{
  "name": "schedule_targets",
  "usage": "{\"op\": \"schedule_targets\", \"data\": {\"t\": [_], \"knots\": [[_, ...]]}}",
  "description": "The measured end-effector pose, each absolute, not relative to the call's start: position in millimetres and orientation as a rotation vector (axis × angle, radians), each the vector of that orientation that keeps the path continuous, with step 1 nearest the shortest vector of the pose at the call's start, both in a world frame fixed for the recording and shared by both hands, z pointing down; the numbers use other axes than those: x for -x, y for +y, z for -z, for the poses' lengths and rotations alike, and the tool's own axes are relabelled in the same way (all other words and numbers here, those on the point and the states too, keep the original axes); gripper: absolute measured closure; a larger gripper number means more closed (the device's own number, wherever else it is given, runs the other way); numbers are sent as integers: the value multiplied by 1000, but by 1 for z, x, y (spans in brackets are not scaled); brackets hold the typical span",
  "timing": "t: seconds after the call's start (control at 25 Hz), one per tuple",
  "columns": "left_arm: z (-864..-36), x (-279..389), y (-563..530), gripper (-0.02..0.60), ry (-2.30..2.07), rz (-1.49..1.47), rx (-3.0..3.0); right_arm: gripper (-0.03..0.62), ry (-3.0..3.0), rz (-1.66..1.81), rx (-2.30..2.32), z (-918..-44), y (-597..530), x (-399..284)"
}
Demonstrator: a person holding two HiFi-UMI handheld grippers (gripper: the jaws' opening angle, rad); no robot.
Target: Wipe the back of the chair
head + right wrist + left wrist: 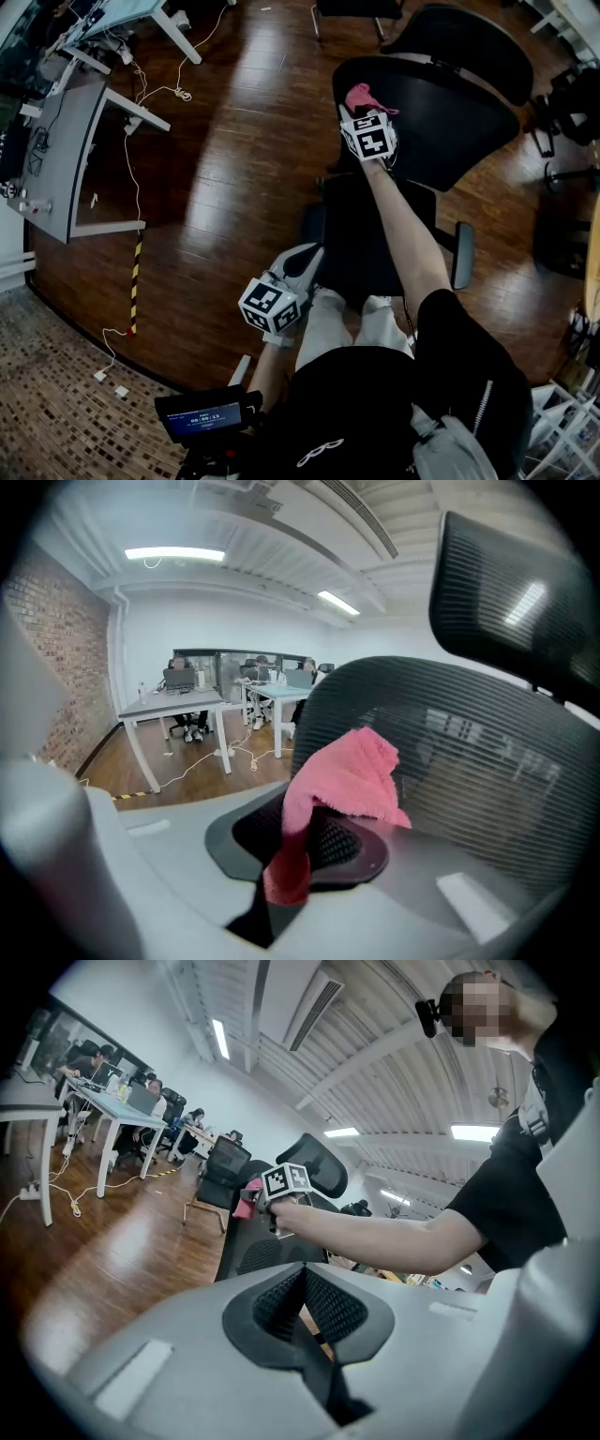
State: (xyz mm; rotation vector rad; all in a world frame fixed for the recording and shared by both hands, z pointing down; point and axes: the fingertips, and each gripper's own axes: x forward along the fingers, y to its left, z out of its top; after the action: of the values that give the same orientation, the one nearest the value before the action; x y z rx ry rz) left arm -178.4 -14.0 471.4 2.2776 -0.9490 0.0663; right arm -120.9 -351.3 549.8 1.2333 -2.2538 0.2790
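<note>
Wiping seems barely begun: right tongs (291, 855) clench fuzzy pink cloth (342, 771) at black mesh chair back (441, 112); left tongs (305, 1312), clenched empty, hang well apart from it.

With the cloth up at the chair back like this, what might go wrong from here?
1. The right gripper pinches only a narrow end of the pink cloth. Most of it flops loose, so rubbing the mesh chair back may drag it out.
2. The left gripper sits low, shut and empty, and does not steady the chair, which may swing away under pressure.
</note>
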Motion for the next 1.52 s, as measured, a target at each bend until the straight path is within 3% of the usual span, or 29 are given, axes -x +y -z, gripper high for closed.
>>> {"op": "schedule_targets", "data": {"t": [0.44,1.52], "knots": [[-478,192,-2,591,-972,-90,-2252,551,-2369,-229,-982,-561,-325,192],[-486,90,1,589,-780,-197,-2317,549,-2182,-490,-1379,-591,-323,-41]]}}
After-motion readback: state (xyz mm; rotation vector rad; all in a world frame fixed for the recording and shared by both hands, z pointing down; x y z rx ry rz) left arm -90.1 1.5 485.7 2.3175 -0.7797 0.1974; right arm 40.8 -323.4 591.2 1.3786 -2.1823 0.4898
